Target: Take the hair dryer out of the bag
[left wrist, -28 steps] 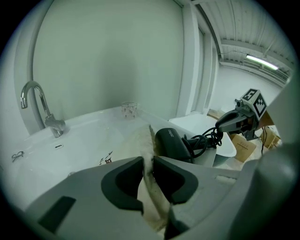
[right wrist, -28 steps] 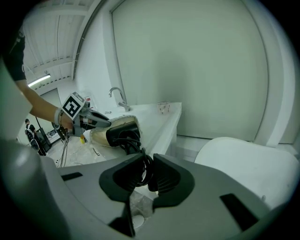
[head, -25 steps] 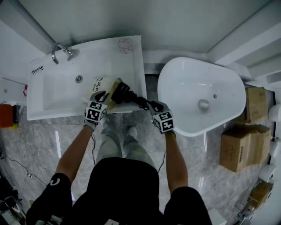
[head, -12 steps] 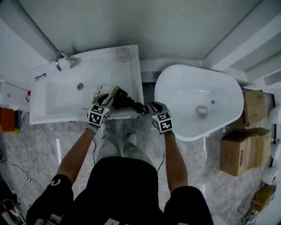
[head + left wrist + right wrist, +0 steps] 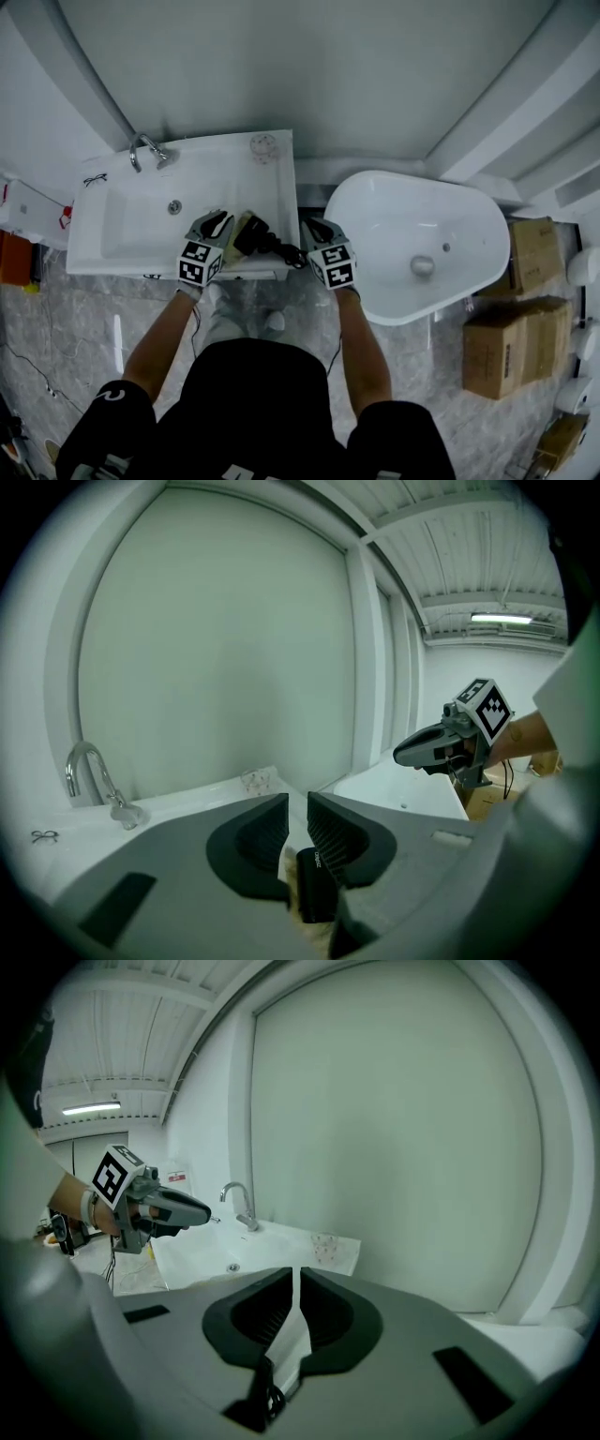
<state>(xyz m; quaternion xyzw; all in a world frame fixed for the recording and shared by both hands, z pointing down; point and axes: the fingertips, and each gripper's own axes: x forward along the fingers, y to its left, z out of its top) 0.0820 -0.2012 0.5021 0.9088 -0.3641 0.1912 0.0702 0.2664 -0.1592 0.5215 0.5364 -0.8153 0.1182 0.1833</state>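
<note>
In the head view the black hair dryer (image 5: 253, 238) sticks out of a tan bag (image 5: 242, 225) held up over the sink's front right corner. My left gripper (image 5: 217, 223) is at the bag's left; its jaws have just been closing and grip the bag's edge (image 5: 280, 872), with the dryer's black body (image 5: 315, 892) right under them. The black cord (image 5: 284, 253) runs right to my right gripper (image 5: 312, 228). Its jaws have just been closing and pinch a white tag (image 5: 294, 1327) above the coiled cord (image 5: 266, 1397).
The white sink (image 5: 122, 220) has a chrome faucet (image 5: 145, 150) at its back and spectacles (image 5: 94, 178) on its left rim. A white bathtub (image 5: 403, 216) lies to the right, cardboard boxes (image 5: 511, 342) beyond it. A plain wall stands behind both.
Both grippers have risen with the bag and dryer, which left the sink's edge. The right gripper has come in closer to the dryer and narrowed its jaws.
</note>
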